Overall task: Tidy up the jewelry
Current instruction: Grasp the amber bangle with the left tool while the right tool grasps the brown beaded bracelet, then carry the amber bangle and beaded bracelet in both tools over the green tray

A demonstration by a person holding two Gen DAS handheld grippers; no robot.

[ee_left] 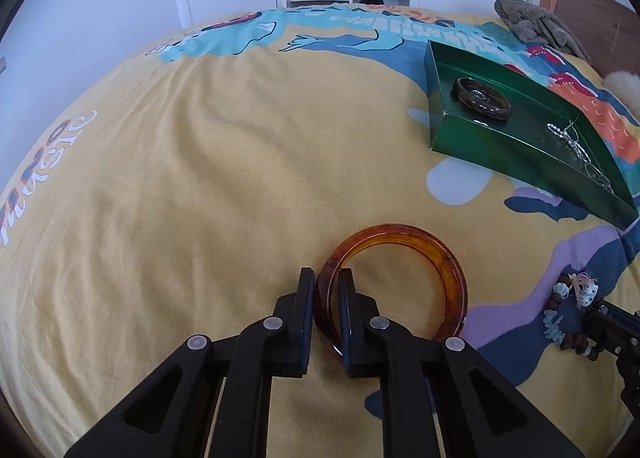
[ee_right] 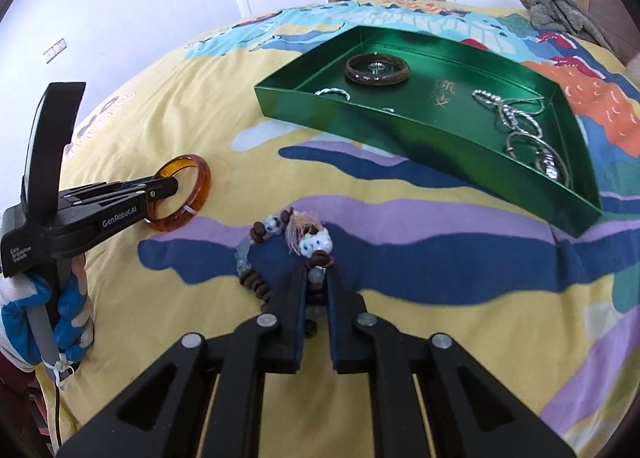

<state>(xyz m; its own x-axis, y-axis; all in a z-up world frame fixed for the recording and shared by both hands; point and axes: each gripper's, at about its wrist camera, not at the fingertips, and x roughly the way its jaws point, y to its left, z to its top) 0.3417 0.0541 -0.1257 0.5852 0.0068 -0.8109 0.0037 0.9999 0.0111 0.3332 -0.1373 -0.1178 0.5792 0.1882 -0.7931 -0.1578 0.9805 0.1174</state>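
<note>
Where the bed [ee_right: 400, 270] is covered by a yellow printed duvet, a shallow green tray [ee_right: 400, 125] is seen lying at two o'clock of the right wrist view; inside it a dark bangle [ee_right: 377, 70] is laid flat toward the far wall, and a tangle of silver chains and rings [ee_right: 528, 137] is gathered at the three o'clock end; a grey cloth [ee_right: 560, 17] is left at the bed's one o'clock edge. An amber bangle [ee_left: 400, 282] is held at six o'clock of the left wrist view, its near-left rim pinched between the fingers of the left gripper [ee_left: 326, 278], one finger inside the ring and one outside; a blue-gloved hand [ee_right: 60, 318] is seen on that tool's handle at eight o'clock. A beaded bracelet [ee_right: 288, 254] with painted beads and a pale tassel is pinched at its near side by the right gripper [ee_right: 318, 278].
</note>
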